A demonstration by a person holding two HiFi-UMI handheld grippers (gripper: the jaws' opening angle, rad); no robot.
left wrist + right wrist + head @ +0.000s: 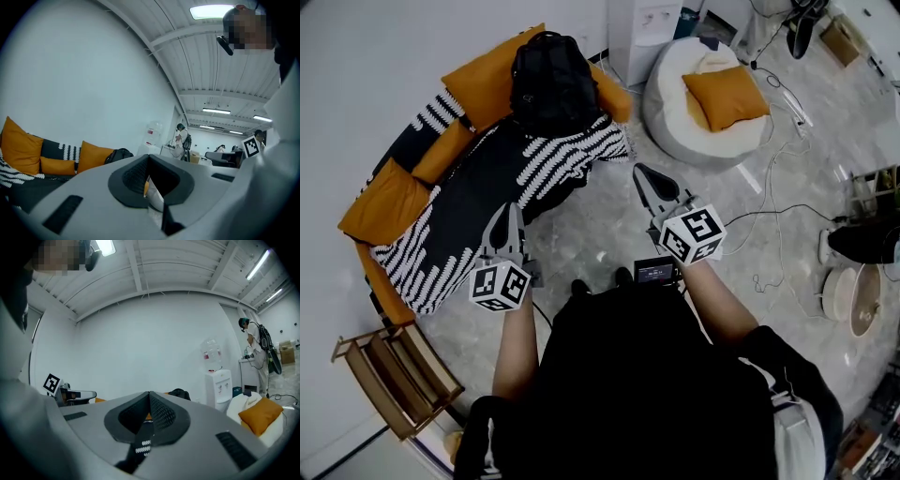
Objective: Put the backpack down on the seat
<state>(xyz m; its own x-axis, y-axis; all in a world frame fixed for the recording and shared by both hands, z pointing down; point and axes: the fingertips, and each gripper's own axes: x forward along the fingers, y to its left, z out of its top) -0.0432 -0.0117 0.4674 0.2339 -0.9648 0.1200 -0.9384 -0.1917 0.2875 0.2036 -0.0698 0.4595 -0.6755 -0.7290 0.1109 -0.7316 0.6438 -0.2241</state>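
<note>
Standing on the far end of the sofa (455,202), the backpack (551,80) looks already placed; left hand-held gripper (510,214) and right hand-held gripper (647,178), pressed together and empty, need only withdraw.

Black backpack (551,80) sits upright at the far end of the curved seat (478,187), its back leaning against a large orange cushion (483,77). It looks zipped shut and rounded. The seat is covered in black fabric with white zigzag stripes, and more orange cushions line its outer edge.
</note>
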